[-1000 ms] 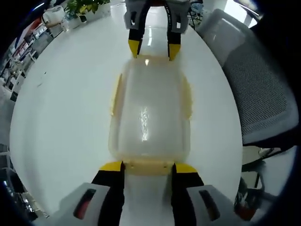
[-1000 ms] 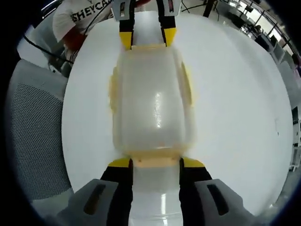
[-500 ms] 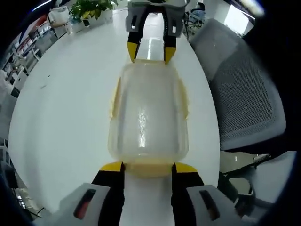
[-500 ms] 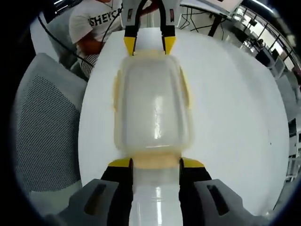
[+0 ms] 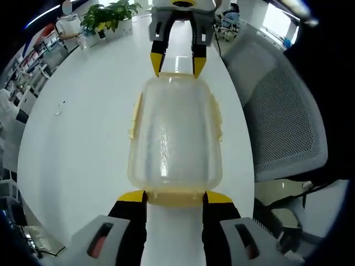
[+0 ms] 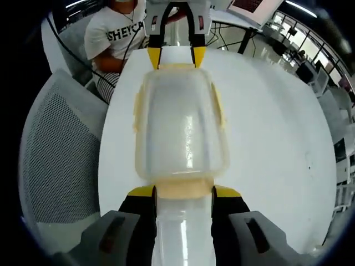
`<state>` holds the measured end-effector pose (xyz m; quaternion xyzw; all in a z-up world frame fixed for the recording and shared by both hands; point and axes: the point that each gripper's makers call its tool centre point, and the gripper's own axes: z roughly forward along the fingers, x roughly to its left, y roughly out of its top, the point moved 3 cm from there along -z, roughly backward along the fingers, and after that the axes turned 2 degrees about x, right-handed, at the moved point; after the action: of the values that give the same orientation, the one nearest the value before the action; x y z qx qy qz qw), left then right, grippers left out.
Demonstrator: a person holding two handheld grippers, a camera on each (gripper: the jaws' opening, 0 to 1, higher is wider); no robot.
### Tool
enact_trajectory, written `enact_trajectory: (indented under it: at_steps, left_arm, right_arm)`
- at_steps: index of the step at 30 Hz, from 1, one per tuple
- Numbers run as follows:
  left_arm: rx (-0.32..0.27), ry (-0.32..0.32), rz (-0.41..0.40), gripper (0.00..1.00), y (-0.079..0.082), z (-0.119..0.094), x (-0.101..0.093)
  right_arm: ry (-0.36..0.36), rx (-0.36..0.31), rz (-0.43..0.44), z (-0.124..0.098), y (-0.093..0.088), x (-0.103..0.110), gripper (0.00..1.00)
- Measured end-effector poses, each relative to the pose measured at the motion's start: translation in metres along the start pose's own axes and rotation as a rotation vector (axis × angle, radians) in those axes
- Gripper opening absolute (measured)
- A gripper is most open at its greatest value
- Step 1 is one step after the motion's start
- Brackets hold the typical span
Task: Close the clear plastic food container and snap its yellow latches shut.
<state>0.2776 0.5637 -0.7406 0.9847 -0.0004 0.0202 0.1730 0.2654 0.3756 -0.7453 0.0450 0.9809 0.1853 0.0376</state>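
Note:
The clear plastic container (image 5: 175, 133) has its lid on and is held lengthwise between both grippers, above the white table (image 5: 77, 127). Pale yellow side latches (image 5: 134, 113) lie flat against its long walls. My left gripper (image 5: 175, 197) is shut on the near end latch (image 5: 175, 195), and the right gripper (image 5: 176, 65) grips the far end. In the right gripper view the same container (image 6: 180, 127) runs away from my right gripper (image 6: 184, 191), which is shut on its yellow end latch (image 6: 183, 190). The left gripper (image 6: 176, 57) holds the opposite end.
A grey mesh office chair (image 5: 283, 111) stands beside the round table, also visible as the chair (image 6: 61, 155). A seated person in a white shirt (image 6: 119, 36) is beyond the table's far edge. Potted plants (image 5: 108, 11) sit at the table's other end.
Both views have drawn back from the table, which looks smaller and farther below. The container keeps its place between both grippers, so it has risen with them.

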Motion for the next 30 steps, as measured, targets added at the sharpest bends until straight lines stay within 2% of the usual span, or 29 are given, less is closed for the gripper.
enact_trajectory:
  at_steps: [5,11,22,30]
  left_arm:
    - [-0.009,0.011,0.002,0.33,0.004,-0.010,0.004]
    - [0.001,0.008,0.010,0.33,0.007,-0.007,0.006]
    - [0.008,0.012,-0.006,0.33,0.025,0.002,0.010]
    - [0.016,0.010,-0.020,0.33,0.045,0.013,0.010]
  right_arm:
    - [-0.002,-0.018,0.004,-0.009,0.003,-0.004,0.34]
    - [-0.007,-0.009,-0.010,-0.008,0.001,-0.004,0.35]
    - [0.014,-0.007,-0.025,-0.013,-0.021,-0.013,0.35]
    - [0.019,-0.010,-0.027,-0.019,-0.041,-0.017,0.34]
